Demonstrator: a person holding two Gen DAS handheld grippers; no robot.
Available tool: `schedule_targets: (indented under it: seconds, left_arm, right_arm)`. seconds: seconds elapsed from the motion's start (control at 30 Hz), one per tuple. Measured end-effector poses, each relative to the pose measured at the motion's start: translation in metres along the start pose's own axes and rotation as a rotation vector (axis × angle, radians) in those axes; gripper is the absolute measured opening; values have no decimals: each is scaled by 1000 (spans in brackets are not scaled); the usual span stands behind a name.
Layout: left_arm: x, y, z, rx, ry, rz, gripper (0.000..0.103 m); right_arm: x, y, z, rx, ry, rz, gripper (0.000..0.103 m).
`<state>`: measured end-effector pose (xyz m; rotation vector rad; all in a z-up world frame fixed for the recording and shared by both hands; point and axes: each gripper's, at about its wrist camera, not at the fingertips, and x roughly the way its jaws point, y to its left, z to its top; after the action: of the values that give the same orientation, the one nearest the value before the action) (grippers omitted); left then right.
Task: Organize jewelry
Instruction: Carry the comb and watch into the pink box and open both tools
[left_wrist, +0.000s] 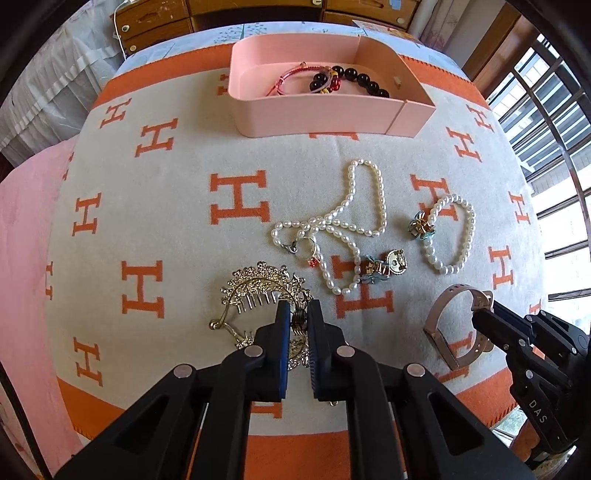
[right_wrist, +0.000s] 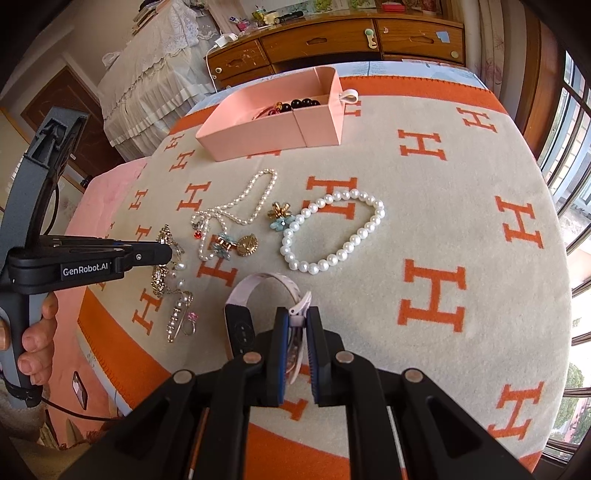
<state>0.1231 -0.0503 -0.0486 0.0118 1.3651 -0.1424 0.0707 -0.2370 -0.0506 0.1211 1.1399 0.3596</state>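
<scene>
Left hand-held gripper (left_wrist: 298, 314): jaws closed down on the gold hair comb (left_wrist: 258, 291), gripped at the ornate band near its right end. Right hand-held gripper (right_wrist: 297, 321): jaws closed on the strap of the pink smartwatch (right_wrist: 255, 314), close to the clasp.

Positions are given relative to the pink box (left_wrist: 317, 118), which sits at the far side of the orange-and-cream blanket (left_wrist: 177, 221). The comb is held at the near edge, well apart from the box and slightly left of it. The watch is held near-right of the box, also well apart. Between them and the box lie the long pearl necklace (left_wrist: 354, 221) and the pearl bracelet (left_wrist: 454, 236). A beaded bracelet (left_wrist: 354, 81) is already inside the box.

Handling, judged: the comb is thin, stiff metal, light, with fine teeth and filigree likely to bend or to snag; a grip on the solid band is preferred to one on the teeth. Polished metal may slip between the pads. The watch strap is soft and flexible, the watch body heavier, so the loop is expected to hang and swing from a strap grip.

Orientation: the comb's long axis curves left to right in the left wrist view, teeth pointing towards the camera. The watch stands on edge as a closed loop, face to the left in the right wrist view.
</scene>
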Motion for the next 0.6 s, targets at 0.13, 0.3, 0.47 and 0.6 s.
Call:
schedule_targets:
  seconds: [0.13,0.3,0.47,0.6]
  left_arm:
    - [-15,7,1,1,-29,-12,6]
    - [-37,18,7,0,-76,-36,6]
    - [-75,21,35,-4,-174,-55,6]
    - [-101,21,69,0,-255,-72,6]
  right_arm:
    - [-13,9,11,-16,-35,9,9]
    - [-30,19,34,-34,-93,0,10]
    - [-49,23,73,-12,-175,-15,9]
    - [-51,20,111,39,-218,-27,9]
